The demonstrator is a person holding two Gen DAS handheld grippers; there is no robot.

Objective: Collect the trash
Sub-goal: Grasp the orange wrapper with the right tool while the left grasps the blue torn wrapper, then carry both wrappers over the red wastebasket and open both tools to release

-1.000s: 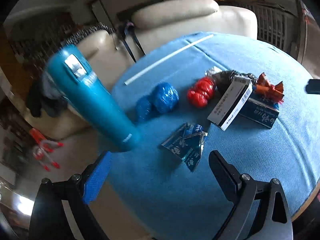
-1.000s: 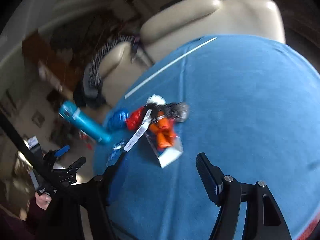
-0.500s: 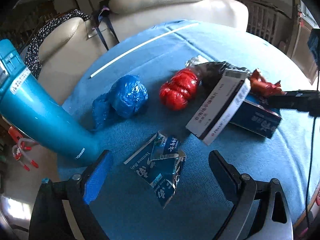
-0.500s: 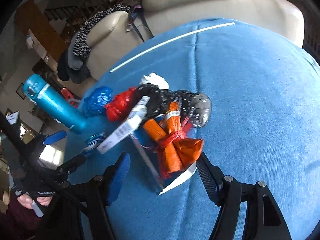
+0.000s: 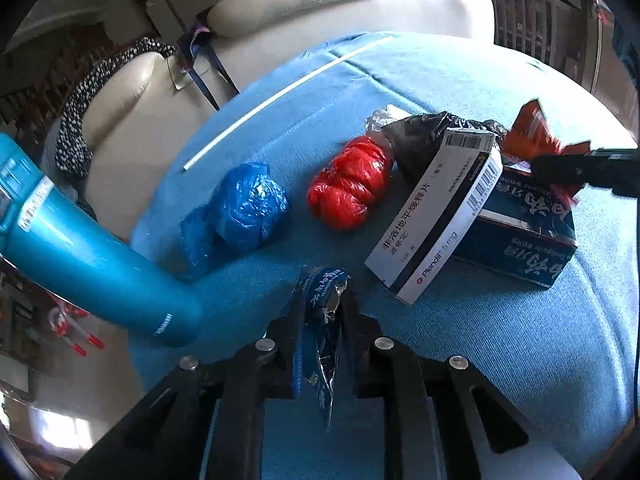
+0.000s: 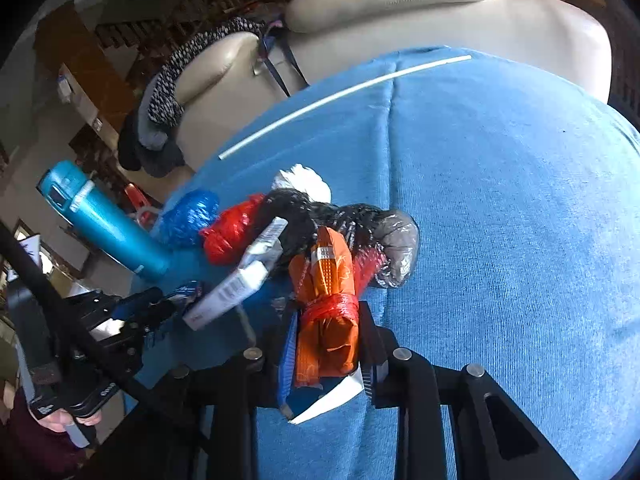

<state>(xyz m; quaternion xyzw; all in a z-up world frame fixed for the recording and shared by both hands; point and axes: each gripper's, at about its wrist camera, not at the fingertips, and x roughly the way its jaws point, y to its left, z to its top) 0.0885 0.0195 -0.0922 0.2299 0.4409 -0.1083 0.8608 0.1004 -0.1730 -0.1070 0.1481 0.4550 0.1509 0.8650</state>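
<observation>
At the lower centre of the left wrist view, a crumpled blue foil wrapper (image 5: 320,320) is pinched between the closed jaws of the left gripper (image 5: 322,304), just above the blue tablecloth (image 5: 500,360); it is best lifted straight up and held firmly, since the foil is thin and could slip or tear. To the left of it a teal insulated bottle (image 5: 100,264) stands at the table edge and should be kept clear of when the wrapper is carried off. Moving right, a blue plastic bag bundle (image 5: 248,204), a red plastic bag bundle (image 5: 352,188), a black plastic bag (image 5: 424,140), a white Plendil medicine box (image 5: 440,220) and a dark blue carton (image 5: 528,236) lie close together as trash not yet collected. In the right wrist view, an orange wrapper tied with red plastic (image 6: 326,316) is clamped in the closed right gripper (image 6: 326,344) at lower centre, lying over the carton; it should be raised gently so that the leaning medicine box is not dragged. A white straw (image 5: 288,92) lies well apart, toward the cream sofa (image 5: 320,8).
</observation>
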